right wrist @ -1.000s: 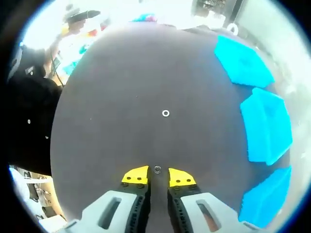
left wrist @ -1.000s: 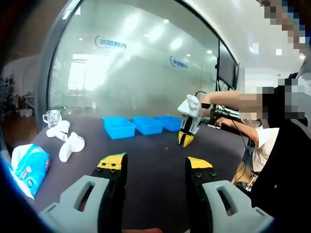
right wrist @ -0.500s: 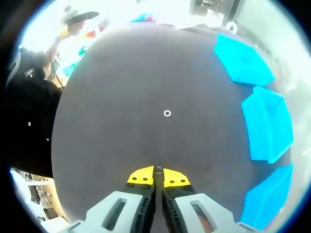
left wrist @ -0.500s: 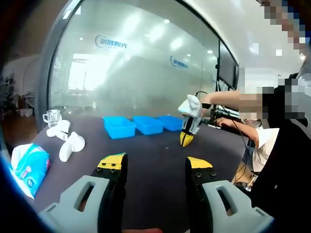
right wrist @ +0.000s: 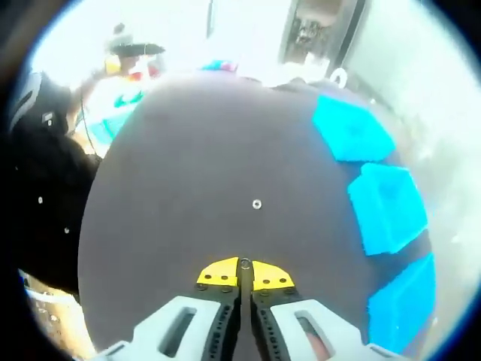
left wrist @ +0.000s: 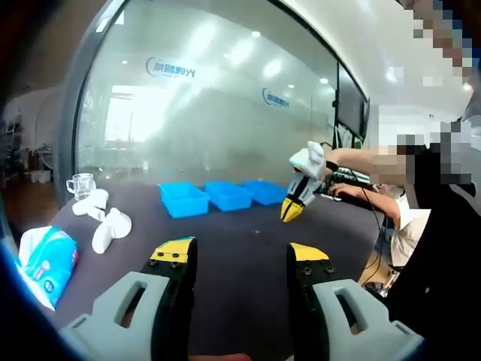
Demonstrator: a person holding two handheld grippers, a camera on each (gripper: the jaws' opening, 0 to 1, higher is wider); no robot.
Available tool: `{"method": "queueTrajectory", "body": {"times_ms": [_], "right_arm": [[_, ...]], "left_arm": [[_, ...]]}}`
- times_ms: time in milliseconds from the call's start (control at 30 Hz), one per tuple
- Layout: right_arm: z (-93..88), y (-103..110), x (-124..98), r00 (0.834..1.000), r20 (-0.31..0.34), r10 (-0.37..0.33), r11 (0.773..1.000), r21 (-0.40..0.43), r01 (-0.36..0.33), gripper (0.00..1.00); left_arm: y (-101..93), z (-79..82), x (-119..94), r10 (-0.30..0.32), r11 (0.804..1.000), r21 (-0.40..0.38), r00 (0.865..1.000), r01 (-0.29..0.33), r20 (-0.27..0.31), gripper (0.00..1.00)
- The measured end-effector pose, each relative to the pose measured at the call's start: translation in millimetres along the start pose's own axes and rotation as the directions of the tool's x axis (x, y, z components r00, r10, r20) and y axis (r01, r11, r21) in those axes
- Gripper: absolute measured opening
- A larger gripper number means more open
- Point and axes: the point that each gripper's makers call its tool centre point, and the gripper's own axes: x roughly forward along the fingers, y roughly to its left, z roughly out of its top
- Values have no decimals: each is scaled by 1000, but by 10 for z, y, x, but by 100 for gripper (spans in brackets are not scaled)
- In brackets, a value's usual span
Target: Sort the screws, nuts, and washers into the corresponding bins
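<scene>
My right gripper is shut, its yellow tips pinching a small metal washer a little above the dark table. Another washer lies flat on the table ahead of it. Three blue bins line the right side. In the left gripper view my left gripper hangs open above the table with nothing between its jaws. There the right gripper is raised off the table, in front of the row of blue bins.
White handle-shaped objects, a tissue pack and a glass mug sit at the table's left end. A person sits at the right edge. A glass wall stands behind the bins.
My right gripper closed on the washer at its tips, then lifted off the table with it. My left gripper stayed still and open.
</scene>
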Motion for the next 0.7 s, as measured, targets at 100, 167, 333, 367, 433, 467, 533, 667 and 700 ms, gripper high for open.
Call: {"method": "queueTrajectory", "body": {"times_ms": [100,167,333,367,433,467,533,667,700], "right_arm": [[44,7,-91,997,66,-47,999,13,46,1],[76,34,-157,990,116,-78,997,22,76,1],[143,100,-320,960,221,-170,985,61,160,1],[157,118,-347,953,241,-181,983,74,168,1],[181,112,-401,934,278,-222,975,94,203,1],[190,104,-423,923,297,-244,969,112,220,1],[188,94,-458,906,314,-284,959,113,262,1],[251,47,-570,848,373,-377,926,162,341,1],[270,39,-603,830,389,-400,916,175,360,1]], "left_arm": [[-25,18,0,0,1000,7,1000,0,2,47],[-51,31,3,-4,1000,9,1000,4,3,47],[-111,63,23,-13,1000,18,1000,13,7,47],[-123,71,27,-15,1000,19,1000,15,8,47],[-142,83,37,-20,1000,22,1000,20,10,47],[-149,86,41,-23,1000,21,1000,22,11,47],[-158,91,46,-26,1000,18,1000,26,14,47],[-176,106,47,-34,999,9,999,34,20,47],[-176,112,44,-35,999,7,999,35,23,47]]}}
